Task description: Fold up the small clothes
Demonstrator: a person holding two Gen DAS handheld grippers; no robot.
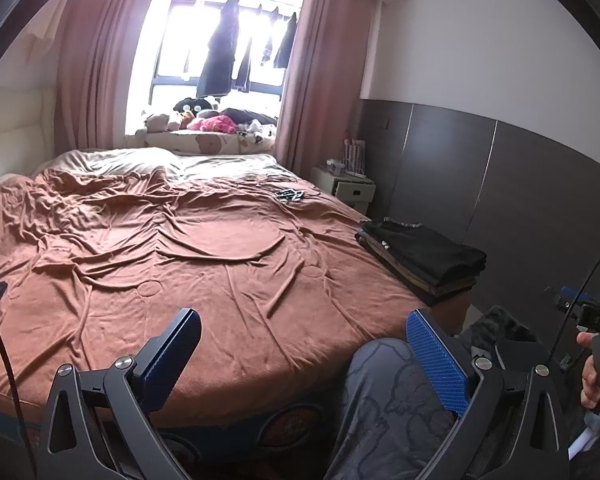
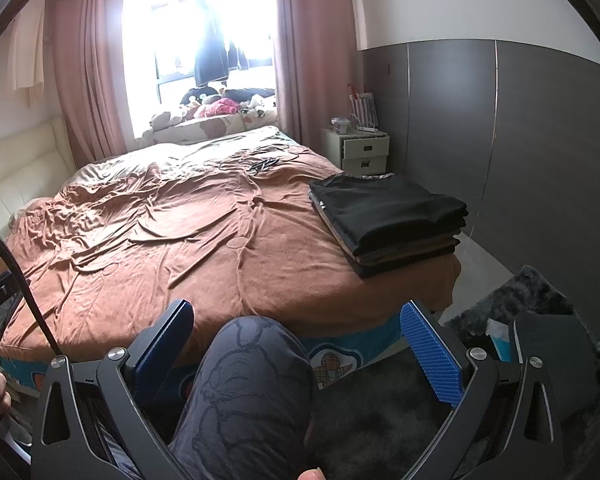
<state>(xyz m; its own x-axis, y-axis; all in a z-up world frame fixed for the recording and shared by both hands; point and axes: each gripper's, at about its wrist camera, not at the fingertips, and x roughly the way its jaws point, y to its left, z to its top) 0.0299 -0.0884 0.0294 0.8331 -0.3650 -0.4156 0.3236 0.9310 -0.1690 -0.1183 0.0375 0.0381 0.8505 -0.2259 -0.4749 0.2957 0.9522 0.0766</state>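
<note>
1. Nearest my left wrist lens, the left gripper (image 1: pixel 304 354) is spread wide with nothing between its blue pads (image 1: pixel 436 364); it hangs over the bed's near edge.
2. From that view, at 12 o'clock, the wrinkled brown bedspread (image 1: pixel 188 256) fills the middle, bare of loose garments where I look.
3. At 2 o'clock on the bedspread's right edge sits the stack of folded clothes (image 1: pixel 424 256), dark pieces on top, touching the cover.
4. At 4 o'clock a hand (image 1: pixel 592 376) grips the other handle.
5. Turning to the right wrist view, the right gripper (image 2: pixel 298 344) is likewise released and empty, and a knee in grey patterned trousers (image 2: pixel 256 376) rises between its fingers (image 2: pixel 430 354).
6. At 1 o'clock there, the same stack lies near the bed corner, neatly squared.
7. Farther back at 1 o'clock a white nightstand (image 2: pixel 360 150) stands beside the grey wall panels (image 2: pixel 540 140).
</note>
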